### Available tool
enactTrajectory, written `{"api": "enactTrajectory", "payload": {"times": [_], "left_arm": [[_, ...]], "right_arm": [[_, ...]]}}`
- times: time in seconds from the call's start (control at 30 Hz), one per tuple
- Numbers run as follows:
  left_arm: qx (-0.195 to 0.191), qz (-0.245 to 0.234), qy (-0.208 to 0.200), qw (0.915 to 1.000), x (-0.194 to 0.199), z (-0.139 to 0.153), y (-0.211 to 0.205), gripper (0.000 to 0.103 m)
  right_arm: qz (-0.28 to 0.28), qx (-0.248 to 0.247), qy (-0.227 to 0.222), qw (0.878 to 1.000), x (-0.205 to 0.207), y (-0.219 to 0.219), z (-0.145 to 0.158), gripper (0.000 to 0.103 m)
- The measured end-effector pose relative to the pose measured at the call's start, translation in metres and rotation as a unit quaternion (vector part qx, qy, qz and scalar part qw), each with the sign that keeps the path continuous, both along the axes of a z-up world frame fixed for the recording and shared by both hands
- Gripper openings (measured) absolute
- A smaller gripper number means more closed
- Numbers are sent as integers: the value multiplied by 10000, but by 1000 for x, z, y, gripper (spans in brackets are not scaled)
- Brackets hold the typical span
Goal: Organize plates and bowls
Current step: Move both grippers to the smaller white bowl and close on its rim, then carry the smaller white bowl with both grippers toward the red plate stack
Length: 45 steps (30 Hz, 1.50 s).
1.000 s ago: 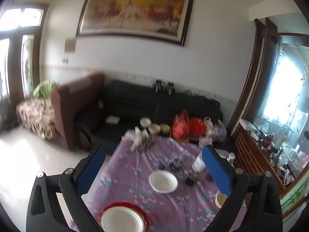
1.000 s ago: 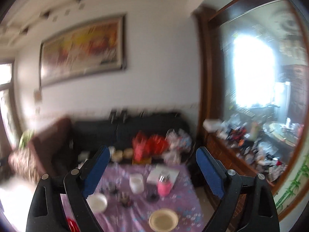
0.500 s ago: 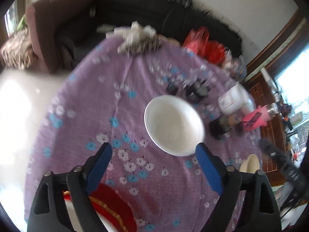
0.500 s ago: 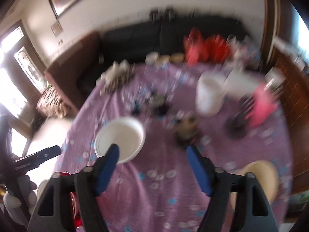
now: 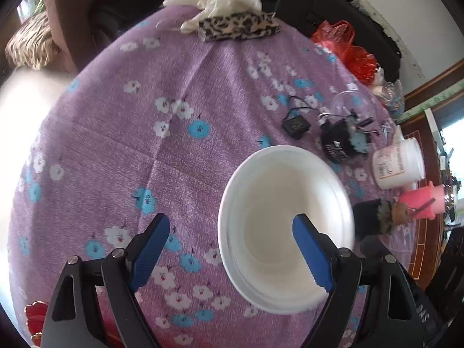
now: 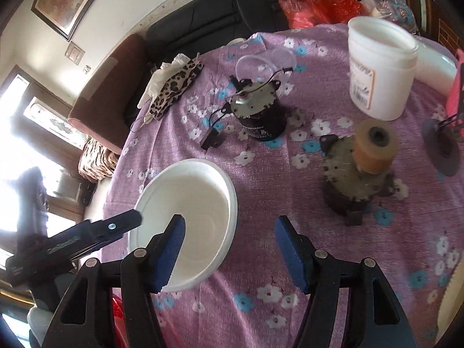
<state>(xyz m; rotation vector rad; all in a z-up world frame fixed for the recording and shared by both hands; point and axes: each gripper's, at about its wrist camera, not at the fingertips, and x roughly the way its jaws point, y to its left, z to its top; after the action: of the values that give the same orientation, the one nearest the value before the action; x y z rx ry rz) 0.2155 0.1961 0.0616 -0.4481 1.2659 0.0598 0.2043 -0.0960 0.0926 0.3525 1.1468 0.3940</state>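
Observation:
A white bowl (image 5: 278, 220) sits on the purple flowered tablecloth (image 5: 145, 133). My left gripper (image 5: 229, 240) is open and straddles the bowl's left rim, its right finger over the bowl's inside. In the right wrist view the same bowl (image 6: 188, 206) lies at lower left. My right gripper (image 6: 229, 246) is open over the bowl's right rim, its left finger above the bowl. The left gripper's finger (image 6: 95, 232) reaches in from the left there. A red plate edge (image 5: 36, 316) shows at bottom left, and a cream plate rim (image 6: 452, 304) at the right edge.
A white jar (image 6: 377, 72), two black motor-like parts (image 6: 258, 110) (image 6: 356, 174), a pink cup (image 5: 423, 203), a small black adapter (image 5: 295, 124) and a leopard-print cloth (image 5: 237, 26) sit on the table. A black sofa (image 6: 203, 20) stands behind with red bags (image 6: 316, 5).
Both grippers have dropped from looking across the room to close above the table. They now hover at the white bowl's rim, one on each side.

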Motion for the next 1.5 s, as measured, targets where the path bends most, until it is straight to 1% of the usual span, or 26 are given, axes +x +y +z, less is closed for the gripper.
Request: {"api": "enactTrajectory", "payload": {"times": [0.1,0.17,0.2,0.23,0.27,0.3,0.33,0.37,0.4,0.43,0.47,0.5,0.53,0.6,0.7,0.83,0.97,1.07,1.13,1.27,1.37,1.5], "left_arm": [[11,-33,75,10000,3,-8,-3,86],[-1,-73,132,9999,2,-12,-5,86],[-17,-103,167,9998,2,-14,-7,86],[-5,-114,182,9998,2,-15,-9,86],[19,-116,186,9998,1,-15,-10,86],[42,-130,177,9997,1,-15,-12,86],[67,-152,152,9997,1,-14,-13,82],[101,-178,132,9997,0,-12,-15,77],[144,-237,137,9995,1,-11,-18,63],[153,-324,175,9992,1,-10,-21,43],[132,-427,234,9987,1,-10,-24,33],[236,-460,258,9983,1,-8,-26,28],[336,-485,217,9980,-1,-5,-28,25],[386,-525,119,9978,-6,2,-30,25],[290,-474,-53,9984,-18,17,-30,24],[202,-467,-259,9984,-41,38,-36,24],[-46,-447,-424,9981,-72,58,-40,24],[-245,-467,-577,9969,-96,68,-45,24],[-455,-484,-678,9955,-117,76,-45,24],[-741,-468,-1046,9906,-156,93,-41,24],[-1028,-326,-1436,9837,-189,105,-31,24],[-1256,-43,-1958,9726,-235,115,-13,24]], "right_arm": [[57,12,83,9999,3,4,-9,64],[89,6,113,9999,3,7,-14,56],[107,16,141,9998,4,8,-16,55],[122,19,177,9998,4,10,-19,51],[134,30,212,9997,3,11,-22,46],[137,53,246,9996,3,12,-25,43],[132,85,274,9995,3,13,-27,40],[133,103,293,9994,4,13,-29,35],[144,126,314,9993,3,14,-30,32],[162,158,333,9992,2,16,-31,25],[178,177,337,9991,1,17,-31,19],[145,79,288,9994,0,18,-30,19],[146,7,187,9997,-3,18,-26,18],[124,41,44,9999,-9,15,-17,18],[102,47,-148,9998,-19,11,-2,18],[109,-128,-496,9986,-46,5,22,18],[21,-163,-814,9965,-78,-4,43,18],[-94,-78,-1066,9942,-107,-13,60,18],[-172,-1,-1225,9923,-125,-20,69,18],[-270,164,-1520,9879,-168,-27,83,18],[-285,348,-1703,9844,-202,-28,90,18],[-231,621,-1888,9798,-238,-21,97,18]]}}
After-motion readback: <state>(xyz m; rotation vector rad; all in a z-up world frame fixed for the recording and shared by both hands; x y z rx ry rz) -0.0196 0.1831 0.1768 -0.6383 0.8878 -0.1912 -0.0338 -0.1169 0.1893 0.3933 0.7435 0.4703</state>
